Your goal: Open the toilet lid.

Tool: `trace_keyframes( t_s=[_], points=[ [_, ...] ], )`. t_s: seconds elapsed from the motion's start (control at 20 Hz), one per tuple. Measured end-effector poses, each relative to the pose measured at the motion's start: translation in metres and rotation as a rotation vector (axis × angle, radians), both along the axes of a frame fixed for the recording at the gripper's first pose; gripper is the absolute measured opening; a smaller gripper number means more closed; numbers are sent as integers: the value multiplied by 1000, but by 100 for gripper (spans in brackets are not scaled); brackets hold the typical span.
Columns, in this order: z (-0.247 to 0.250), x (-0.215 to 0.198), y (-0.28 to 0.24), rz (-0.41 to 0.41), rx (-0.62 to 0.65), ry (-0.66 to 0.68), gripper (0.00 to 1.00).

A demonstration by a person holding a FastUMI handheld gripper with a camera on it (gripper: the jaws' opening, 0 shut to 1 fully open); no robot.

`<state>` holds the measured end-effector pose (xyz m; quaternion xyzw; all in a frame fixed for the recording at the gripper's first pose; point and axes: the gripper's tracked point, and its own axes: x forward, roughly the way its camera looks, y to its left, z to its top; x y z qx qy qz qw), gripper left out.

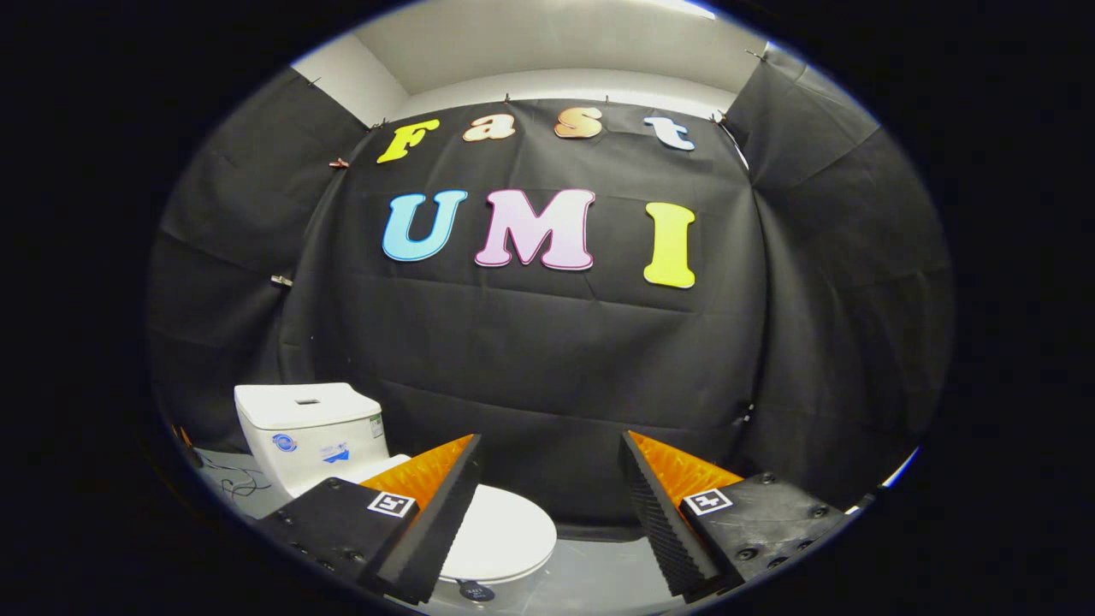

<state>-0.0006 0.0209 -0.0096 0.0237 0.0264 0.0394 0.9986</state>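
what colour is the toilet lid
White, the closed toilet lid shows best in the gripper view, beside the open gripper.

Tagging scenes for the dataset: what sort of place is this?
Likely a mock bathroom in a recording booth, not a real one. A white toilet with closed lid and tank stands before black cloth walls. The tool hangs open above, its fingers touching nothing.

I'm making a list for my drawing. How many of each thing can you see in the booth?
Toilet, white, lid closed: 1
Hand-held gripper, fingers open with nothing between them: 1
Loose cables on the floor beside the tank: 1 bunch
Total: 3
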Motion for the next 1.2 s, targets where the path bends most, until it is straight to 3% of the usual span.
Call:
trace_keyframes(
  t_s=[0.4,0.65,0.9,1.1,1.2],
  points=[
    [-96,1,0,18,273,364,98],
    [-152,7,-18,-8,369,484,99],
    [-230,-23,-6,-58,650,741,98],
    [-285,-51,43,-19,920,959,98],
    [-314,-65,69,-11,973,1048,99]
  ],
)
